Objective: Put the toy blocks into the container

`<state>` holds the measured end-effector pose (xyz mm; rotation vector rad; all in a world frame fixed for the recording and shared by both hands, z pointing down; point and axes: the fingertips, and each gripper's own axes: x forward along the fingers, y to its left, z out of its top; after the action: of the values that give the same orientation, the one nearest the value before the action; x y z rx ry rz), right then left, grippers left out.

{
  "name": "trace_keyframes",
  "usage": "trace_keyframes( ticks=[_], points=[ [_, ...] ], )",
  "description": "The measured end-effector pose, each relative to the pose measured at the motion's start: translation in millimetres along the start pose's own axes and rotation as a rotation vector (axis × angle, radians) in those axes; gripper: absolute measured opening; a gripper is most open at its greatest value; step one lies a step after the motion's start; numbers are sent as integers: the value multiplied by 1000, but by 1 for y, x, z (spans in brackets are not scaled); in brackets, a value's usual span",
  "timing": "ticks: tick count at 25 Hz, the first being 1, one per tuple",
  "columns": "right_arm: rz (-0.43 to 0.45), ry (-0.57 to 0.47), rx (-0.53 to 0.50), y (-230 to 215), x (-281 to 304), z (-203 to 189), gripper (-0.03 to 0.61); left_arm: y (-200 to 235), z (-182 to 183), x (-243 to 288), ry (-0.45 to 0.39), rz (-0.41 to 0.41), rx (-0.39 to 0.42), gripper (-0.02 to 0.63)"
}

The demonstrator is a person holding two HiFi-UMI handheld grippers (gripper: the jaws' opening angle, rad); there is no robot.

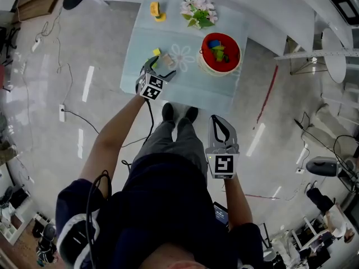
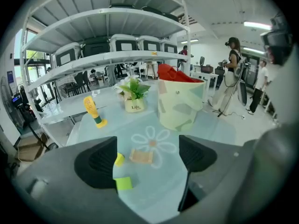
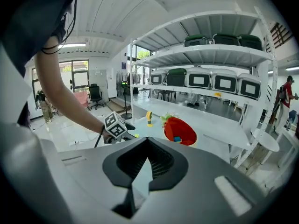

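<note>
Left gripper (image 1: 159, 66) hung low over pale-blue table (image 1: 185, 91), jaws spread wide, gripping nothing. Seen between jaws on tabletop: tan block (image 2: 141, 157) at centre, yellow block (image 2: 119, 159) by left-hand jaw, lime block (image 2: 124, 183) nearest camera. Container (image 1: 203, 54), red inside, stood on same table just right of loose blocks, with coloured blocks (image 1: 217, 51) already in it. Right gripper (image 1: 217, 119) was held off table, above person's legs, jaws closed together, empty. Potted plant (image 1: 197, 11) and yellow toy (image 1: 157, 10) stood at table's far edge.
</note>
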<state>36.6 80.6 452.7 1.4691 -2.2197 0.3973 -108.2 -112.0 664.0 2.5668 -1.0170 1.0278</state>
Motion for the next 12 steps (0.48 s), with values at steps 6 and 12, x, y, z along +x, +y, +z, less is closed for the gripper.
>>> trace_keyframes(
  ticks=[6, 12],
  points=[
    [3, 29, 20, -3, 7, -12, -2, 9, -22, 32, 87, -27, 8, 428],
    [1, 52, 41, -9, 11, -21, -2, 10, -34, 55, 146, -58, 29, 426]
  ],
)
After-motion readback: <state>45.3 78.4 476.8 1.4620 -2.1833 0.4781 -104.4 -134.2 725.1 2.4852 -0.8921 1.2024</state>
